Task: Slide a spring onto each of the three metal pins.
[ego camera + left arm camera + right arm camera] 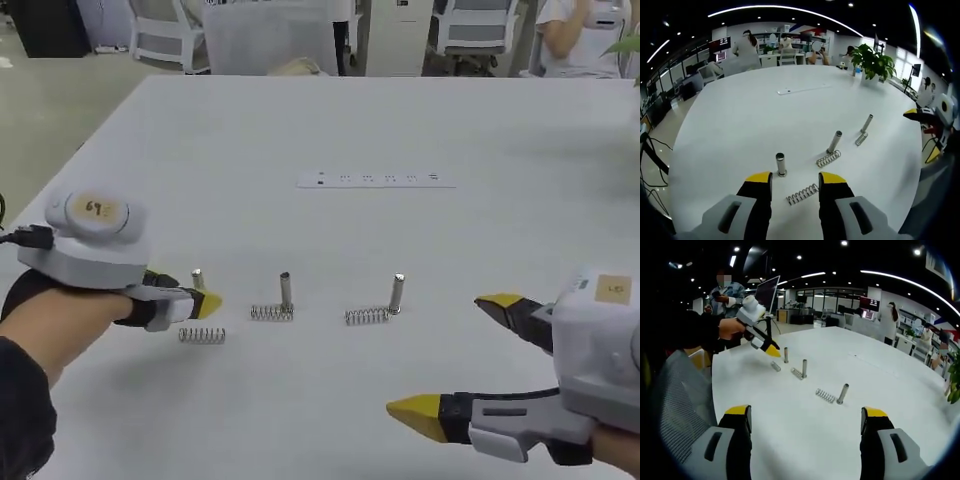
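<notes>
head view: three pins stand upright in a row on the table (330,130): left pin (197,278), middle pin (286,289), right pin (397,292). one spring lies flat by each: the left spring (202,335) on the near side of its pin and apart from it, the middle spring (272,313) and right spring (367,316) right at their pins' feet. the layout reads as one spring staged per pin. none is on a pin yet, so i'd call the task unstarted. the left gripper (190,292) sits low at the left pin, probably lining up on the left spring. the right gripper (455,356) hangs near right, well apart from the parts, jaws spread wide and holding nothing. a power strip (375,180) lies far back, not involved. left gripper view: the left gripper (795,179) has its jaws apart and empty, and the left spring (802,194) lies crosswise in the gap between the tips, touching neither as far as i can see. the left pin (780,164) is just beyond the left tip. a squeeze here looks likely to take the coil across its length, which would leave an end free for the pin. the middle pin (834,141) and right pin (867,123) run off to the far right. right gripper view: the right gripper (805,412) is wide open and aimed down the row, with the right pin (843,393) and right spring (825,395) closest. i'd guess it's parked to steady a pin or take the next spring.
</notes>
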